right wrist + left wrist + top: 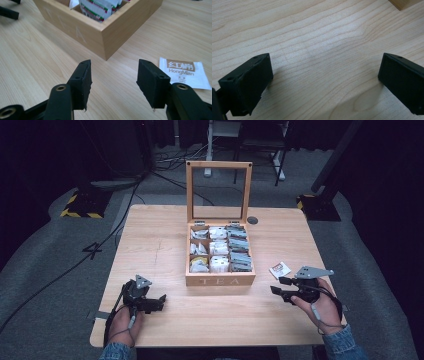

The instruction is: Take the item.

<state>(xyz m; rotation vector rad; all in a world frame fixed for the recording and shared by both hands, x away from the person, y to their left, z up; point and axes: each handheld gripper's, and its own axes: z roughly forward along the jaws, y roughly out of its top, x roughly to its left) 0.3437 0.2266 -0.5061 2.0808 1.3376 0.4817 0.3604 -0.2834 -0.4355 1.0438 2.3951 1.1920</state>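
Right now a wooden tea box (220,280) sits in the middle of the table (160,235) with its lid (218,192) standing up, and little tea bags (219,248) fill its small rooms. Just to the right of the box, a white tea packet (280,269) lies flat on the table, and the right gripper (279,286) is close beside it with its jaws spread apart and nothing between them. Off to the left of the box, the left gripper (161,301) rests low over bare wood with its jaws spread wide too, holding nothing.
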